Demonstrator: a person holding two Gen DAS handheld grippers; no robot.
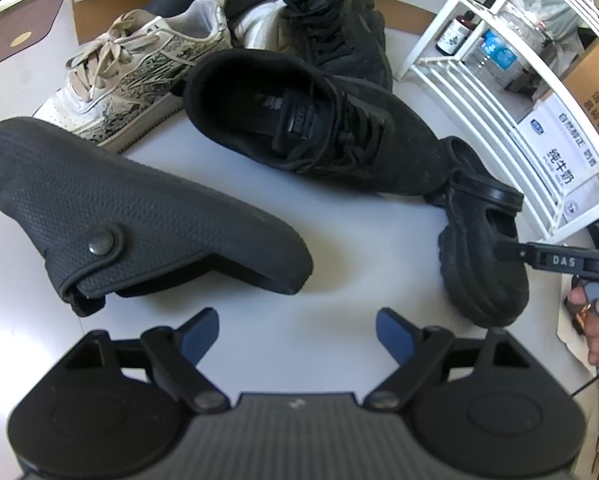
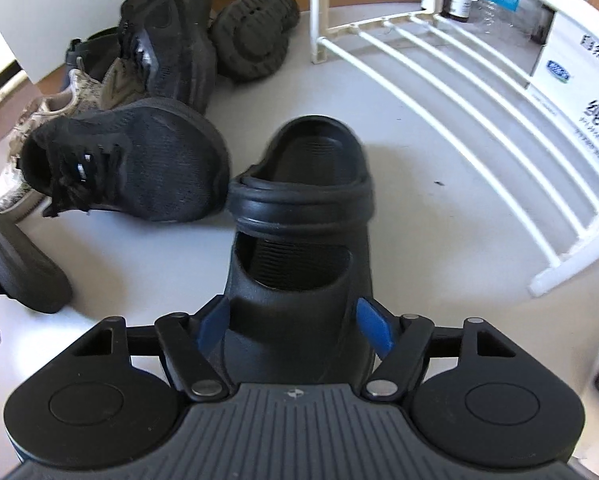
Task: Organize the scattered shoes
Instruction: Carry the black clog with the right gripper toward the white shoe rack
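Observation:
A black clog [image 2: 299, 200] stands upright on the pale floor with its heel strap folded over the top. My right gripper [image 2: 293, 322] is shut on its toe end, one blue pad against each side. The same clog [image 1: 483, 248] shows at the right in the left wrist view, with a right gripper finger [image 1: 511, 250] against it. My left gripper [image 1: 297, 332] hangs open over bare floor with nothing between its fingers. A dark grey clog [image 1: 139, 216] lies on its side just ahead of it. Behind are a black sneaker [image 1: 311, 128] and a beige sneaker [image 1: 135, 76].
A white slatted rack [image 2: 439, 92] stands to the right of the clog, holding a milk carton box [image 2: 579, 92] and bottles. More black shoes [image 2: 171, 32] pile against the back wall, one sole-up [image 2: 255, 36]. A person's hand [image 1: 595, 320] grips the right handle.

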